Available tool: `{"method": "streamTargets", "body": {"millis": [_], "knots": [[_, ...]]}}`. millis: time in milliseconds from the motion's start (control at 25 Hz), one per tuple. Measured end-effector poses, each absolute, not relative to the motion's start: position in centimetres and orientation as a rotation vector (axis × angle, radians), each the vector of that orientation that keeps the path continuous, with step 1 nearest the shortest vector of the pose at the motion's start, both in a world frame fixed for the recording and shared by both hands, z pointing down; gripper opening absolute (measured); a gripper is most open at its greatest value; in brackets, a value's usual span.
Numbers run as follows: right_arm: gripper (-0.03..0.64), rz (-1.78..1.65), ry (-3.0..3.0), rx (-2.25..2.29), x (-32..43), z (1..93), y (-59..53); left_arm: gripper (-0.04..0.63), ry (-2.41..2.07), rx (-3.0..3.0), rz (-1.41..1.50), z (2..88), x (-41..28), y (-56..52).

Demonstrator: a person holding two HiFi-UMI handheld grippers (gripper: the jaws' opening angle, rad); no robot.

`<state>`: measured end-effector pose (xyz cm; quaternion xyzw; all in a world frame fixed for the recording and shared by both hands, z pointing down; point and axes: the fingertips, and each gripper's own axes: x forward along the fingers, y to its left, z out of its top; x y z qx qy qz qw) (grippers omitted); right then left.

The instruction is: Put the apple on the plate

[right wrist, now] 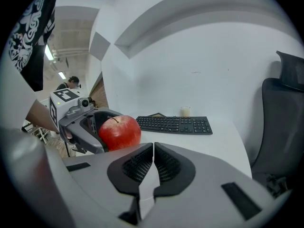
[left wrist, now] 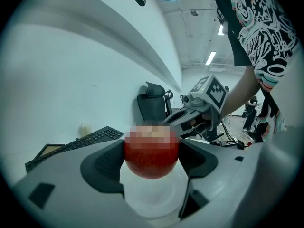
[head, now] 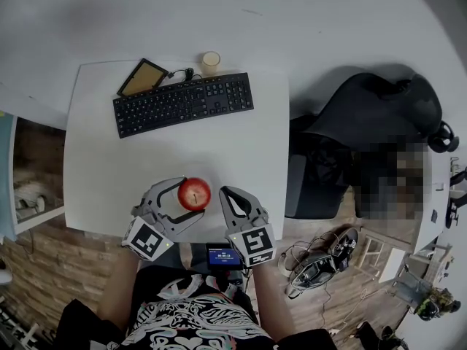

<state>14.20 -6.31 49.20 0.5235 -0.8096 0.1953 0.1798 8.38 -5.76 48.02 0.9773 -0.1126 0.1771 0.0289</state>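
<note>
On the head view, the apple (head: 194, 193) sits at the table's (head: 146, 159) 6 o'clock edge, well apart from the keyboard (head: 182, 104) up at 12. My left gripper (head: 191, 197) is clamped on it, one jaw on either side. The right gripper (head: 226, 195) lies just beside the apple at 3 o'clock. On the left gripper view, the apple fills the gap between the jaws, both pads pressed to its flanks. A white plate (left wrist: 152, 201) lies directly below it at 6 o'clock. I can't tell whether the fruit's underside touches the plate or hangs just above. On the right gripper view, that gripper's jaws are together with nothing between them, and the apple shows in the left gripper's hold at 10 o'clock. As I judge it, the carry is done and the apple is over its target. What's left is to settle it down, part the left jaws and back away without rolling it.
</note>
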Motion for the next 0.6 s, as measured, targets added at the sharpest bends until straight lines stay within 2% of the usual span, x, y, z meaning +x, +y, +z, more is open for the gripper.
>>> {"method": "streamTargets", "body": {"millis": [600], "knots": [[0.032,0.632,-2.264,1.446,15.1,53.0,-5.6,0.359,-0.351,2.964,0.61,53.2,9.1,-5.1]]}}
